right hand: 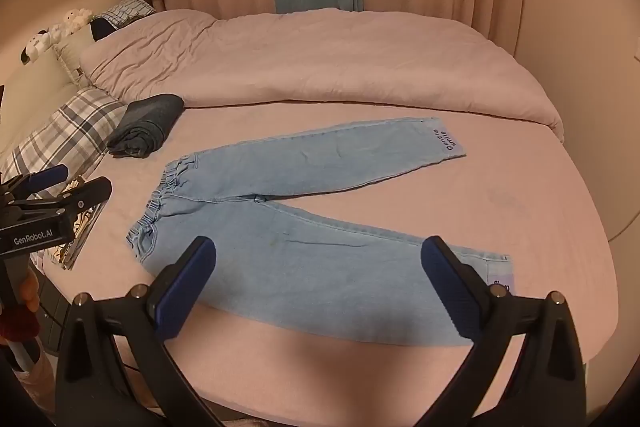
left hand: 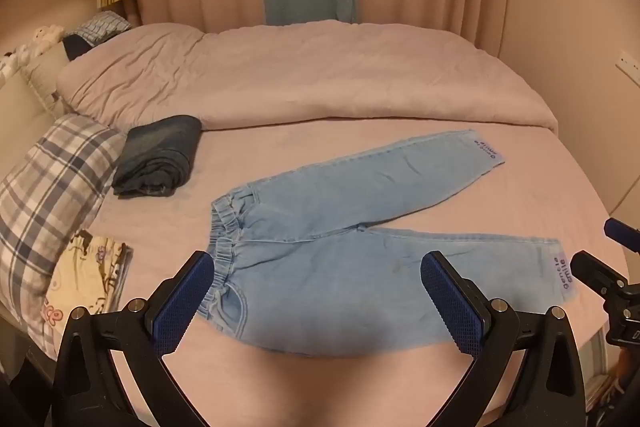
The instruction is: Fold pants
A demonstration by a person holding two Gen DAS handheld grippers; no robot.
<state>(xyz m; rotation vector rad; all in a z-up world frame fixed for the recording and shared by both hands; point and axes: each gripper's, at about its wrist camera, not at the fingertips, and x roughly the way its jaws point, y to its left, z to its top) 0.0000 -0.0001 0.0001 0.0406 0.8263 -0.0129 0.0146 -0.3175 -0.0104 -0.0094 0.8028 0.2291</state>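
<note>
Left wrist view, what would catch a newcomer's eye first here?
The light blue jeans lie flat mid-bed with legs splayed in a V, waistband to the left. Behind them to the left rests a dark folded garment beside a plaid pillow. Both tongs, left and right, hover open above the near leg.

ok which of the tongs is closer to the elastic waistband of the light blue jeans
Left. The left tongs hang open just above the waistband, one finger beside it. The right tongs hover open over the near leg toward its cuff, farther from the waistband.
</note>
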